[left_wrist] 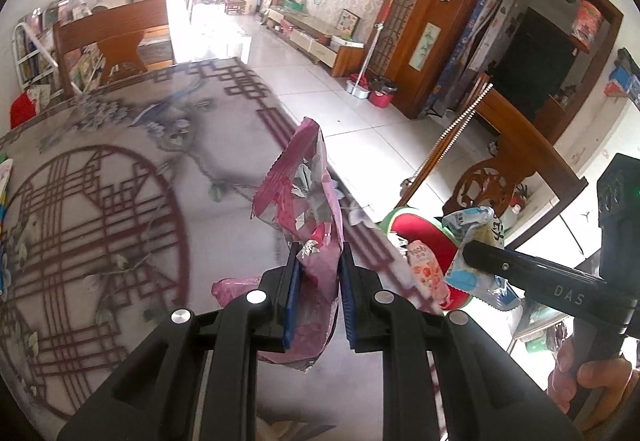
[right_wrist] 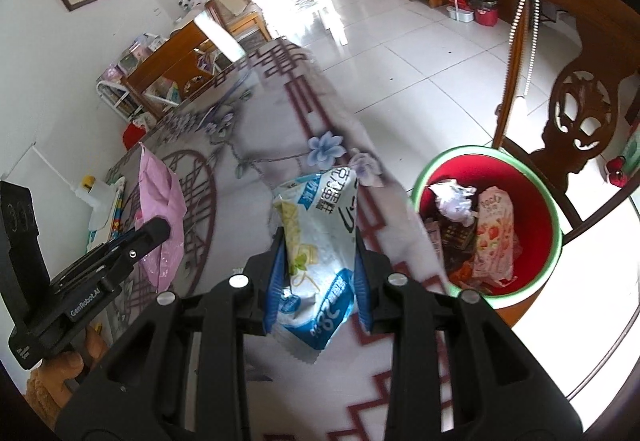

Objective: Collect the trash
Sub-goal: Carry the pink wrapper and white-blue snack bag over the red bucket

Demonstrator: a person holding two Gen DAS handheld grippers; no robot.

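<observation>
Both hand-held grippers are clamped on trash above a table covered in a cloth with red lattice and blue flower print (left_wrist: 120, 169). On the left gripper (left_wrist: 318, 273), the blue pads (left_wrist: 292, 305) pinch a crumpled pink foil wrapper (left_wrist: 304, 201) near its lower end, and the wrapper stands up from the jaws with its torn, silvery mouth pointing away from the camera. On the right gripper (right_wrist: 318, 273), the jaws are closed on a white and blue snack bag (right_wrist: 320, 241) printed with dark characters, its top edge tilted toward the far side.

From the right wrist view, the left gripper (right_wrist: 160, 229) appears at the left with the pink wrapper (right_wrist: 162, 209) hanging from its tip, and fingers (right_wrist: 60, 369) of the person's hand wrap its handle. From the left wrist view, the right gripper (left_wrist: 472, 253) comes in from the right carrying the white and blue bag (left_wrist: 476, 241), just above the bin.

A red trash bin with a green rim (right_wrist: 536, 201) stands on the tiled floor beside the table's right edge, near a carved wooden chair (right_wrist: 580, 113). Inside it lie a crumpled white paper (right_wrist: 454, 199), a pink strawberry Pocky box (right_wrist: 494, 237) and darker wrappers.
</observation>
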